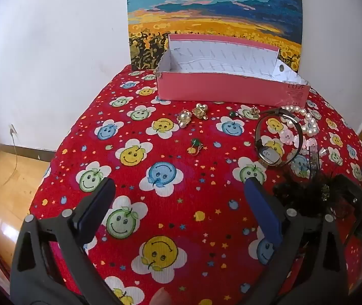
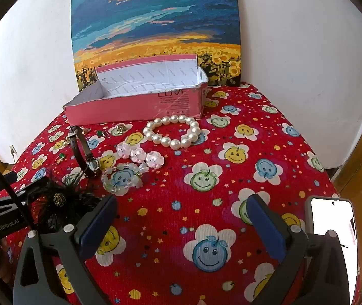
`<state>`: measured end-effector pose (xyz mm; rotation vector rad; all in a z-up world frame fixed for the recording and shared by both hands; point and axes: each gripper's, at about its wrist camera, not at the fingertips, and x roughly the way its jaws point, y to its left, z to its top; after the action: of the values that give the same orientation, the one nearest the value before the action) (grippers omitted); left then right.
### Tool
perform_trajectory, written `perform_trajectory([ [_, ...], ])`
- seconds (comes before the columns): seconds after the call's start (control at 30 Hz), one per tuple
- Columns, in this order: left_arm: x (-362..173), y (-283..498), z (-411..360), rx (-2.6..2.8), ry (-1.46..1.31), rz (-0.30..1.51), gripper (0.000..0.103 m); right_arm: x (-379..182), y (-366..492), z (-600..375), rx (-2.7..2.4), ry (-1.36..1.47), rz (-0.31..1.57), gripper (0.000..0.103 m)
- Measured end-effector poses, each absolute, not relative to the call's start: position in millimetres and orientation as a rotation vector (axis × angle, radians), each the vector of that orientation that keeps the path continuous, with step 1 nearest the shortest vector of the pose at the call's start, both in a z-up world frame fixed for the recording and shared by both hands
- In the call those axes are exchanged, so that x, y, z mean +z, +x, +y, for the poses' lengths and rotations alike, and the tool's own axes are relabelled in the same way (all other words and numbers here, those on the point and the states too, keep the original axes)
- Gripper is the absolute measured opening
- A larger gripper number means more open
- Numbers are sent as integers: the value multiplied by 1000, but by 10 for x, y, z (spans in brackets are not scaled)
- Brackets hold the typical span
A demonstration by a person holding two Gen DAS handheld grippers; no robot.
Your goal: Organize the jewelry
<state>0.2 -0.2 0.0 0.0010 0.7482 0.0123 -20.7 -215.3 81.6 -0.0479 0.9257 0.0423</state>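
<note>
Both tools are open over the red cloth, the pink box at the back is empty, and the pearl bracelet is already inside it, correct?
Not quite. The pearl bracelet is not inside the pink box; it lies on the red cloth just in front of it, as the right wrist view shows. The rest holds: the left tool and right tool are both open, and the box is empty.

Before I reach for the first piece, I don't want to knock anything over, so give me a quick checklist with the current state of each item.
1. Left gripper open and empty: ok.
2. Right gripper open and empty: ok.
3. Pink box upright, with room inside: ok.
4. Pearl bracelet lying apart from the box: ok.
5. Watch clear of other pieces: not ok, it stands against the pink beads.
6. Phone clear of right gripper: cannot tell.
</note>
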Motion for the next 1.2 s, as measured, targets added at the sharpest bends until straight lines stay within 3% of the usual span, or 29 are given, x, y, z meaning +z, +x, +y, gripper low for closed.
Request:
perform_trajectory([
  [1.2,-31,4,-9,3,-9,759,95,789,-221,-2115,59,-70,934,103],
])
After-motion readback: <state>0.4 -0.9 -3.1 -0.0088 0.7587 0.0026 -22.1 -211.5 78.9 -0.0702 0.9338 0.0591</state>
